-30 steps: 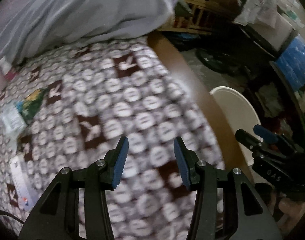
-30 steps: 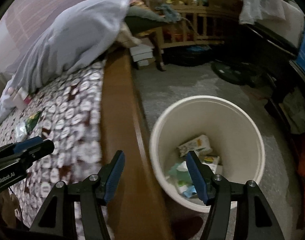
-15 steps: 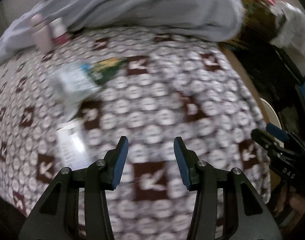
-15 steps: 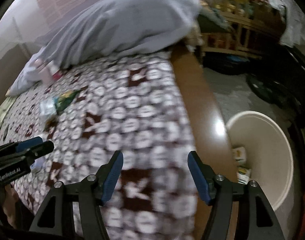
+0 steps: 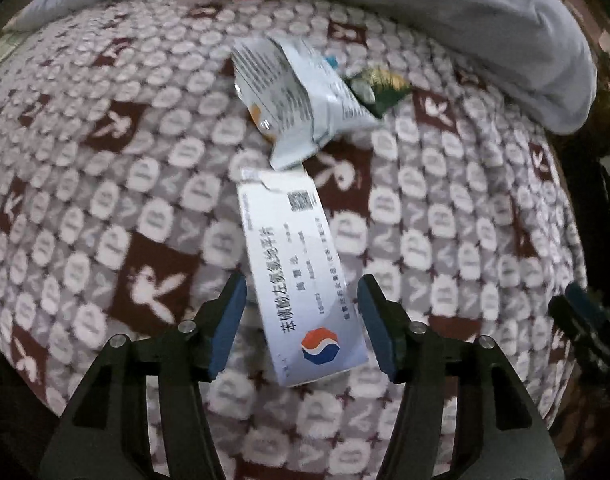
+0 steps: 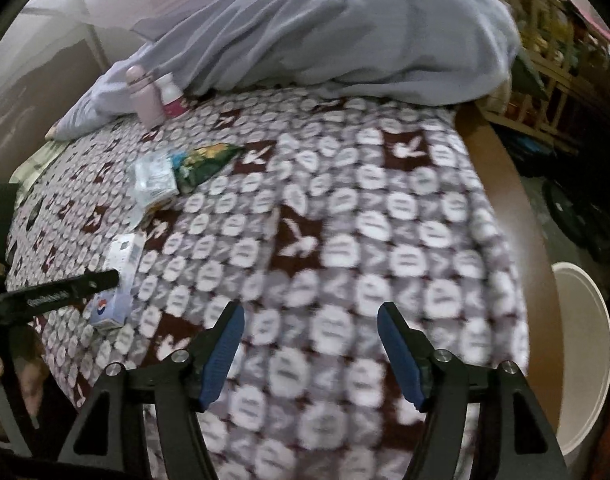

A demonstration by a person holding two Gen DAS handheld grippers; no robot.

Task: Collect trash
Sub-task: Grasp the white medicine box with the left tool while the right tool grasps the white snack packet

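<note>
Both wrist views over bedspread [image 5: 105, 168]

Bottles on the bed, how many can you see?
2: a pale pink bottle and a white, pink-labelled bottle side by side against the grey duvet. More may be hidden.

— How many pieces of trash lie on the bed [image 5: 105, 184]?
— Three: one white medicine box [image 5: 301, 276], one pale blue foil packet [image 5: 297, 96], one green snack wrapper [image 5: 379, 88].
— Bottles?
— Two, by the grey blanket [image 6: 325, 28]: one pink bottle [image 6: 143, 96] and one small white bottle with a pink label [image 6: 171, 98].
— Bins?
— One white bin [image 6: 581, 356], off the bed's edge.
— Grippers?
— Two, the left gripper [image 5: 301, 322] and the right gripper [image 6: 309, 354], each with two blue-padded fingers [image 5: 229, 324].
</note>
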